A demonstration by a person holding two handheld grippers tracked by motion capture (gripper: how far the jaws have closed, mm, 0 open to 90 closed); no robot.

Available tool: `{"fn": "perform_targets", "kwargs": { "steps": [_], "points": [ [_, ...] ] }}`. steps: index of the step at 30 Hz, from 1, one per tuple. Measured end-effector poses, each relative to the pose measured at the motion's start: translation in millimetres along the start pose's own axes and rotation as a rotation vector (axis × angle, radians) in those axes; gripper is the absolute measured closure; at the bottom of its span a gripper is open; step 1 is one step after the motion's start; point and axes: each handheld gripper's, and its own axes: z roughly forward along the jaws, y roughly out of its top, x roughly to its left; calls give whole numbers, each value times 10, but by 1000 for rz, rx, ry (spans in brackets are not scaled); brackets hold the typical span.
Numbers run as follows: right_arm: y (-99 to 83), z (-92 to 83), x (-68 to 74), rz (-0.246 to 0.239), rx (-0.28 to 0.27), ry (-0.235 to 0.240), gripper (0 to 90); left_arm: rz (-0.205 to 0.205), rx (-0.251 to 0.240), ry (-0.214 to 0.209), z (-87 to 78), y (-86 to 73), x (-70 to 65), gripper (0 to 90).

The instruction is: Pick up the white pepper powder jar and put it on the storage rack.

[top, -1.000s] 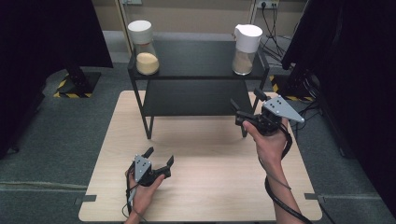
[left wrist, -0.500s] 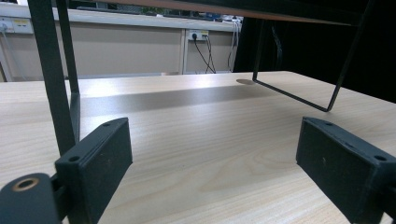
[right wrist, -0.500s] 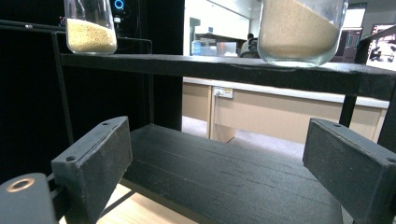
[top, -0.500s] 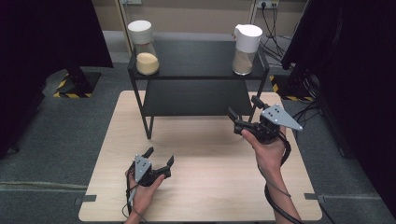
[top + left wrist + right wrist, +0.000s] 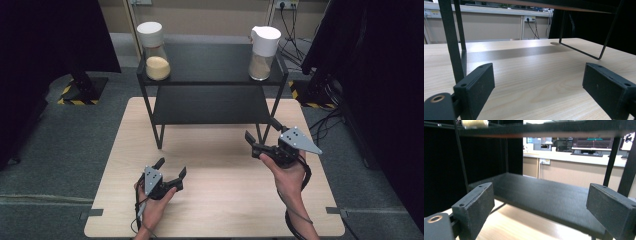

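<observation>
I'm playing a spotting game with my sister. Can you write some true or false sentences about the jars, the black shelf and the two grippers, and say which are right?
1. The glass jar of yellow grains with a white lid stands on the top board of the black metal two-tier shelf. True.
2. The left gripper is shut on a jar. False: it is open and holds nothing, low over the light wooden table.
3. The white-lidded jar of beige powder lies tipped over. False: it stands upright.
4. The right gripper is open near the shelf's right front leg. True.
5. Both jars stand on the lower board. False: both are on top.
</observation>
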Motion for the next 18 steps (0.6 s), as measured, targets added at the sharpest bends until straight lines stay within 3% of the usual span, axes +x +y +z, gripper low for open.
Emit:
{"fn": "perform_targets", "kwargs": {
  "steps": [18],
  "points": [
    [-606,-261,6,52,67,-7,82,2,-1,-2,-2,-2,-6,100]
  ]
}}
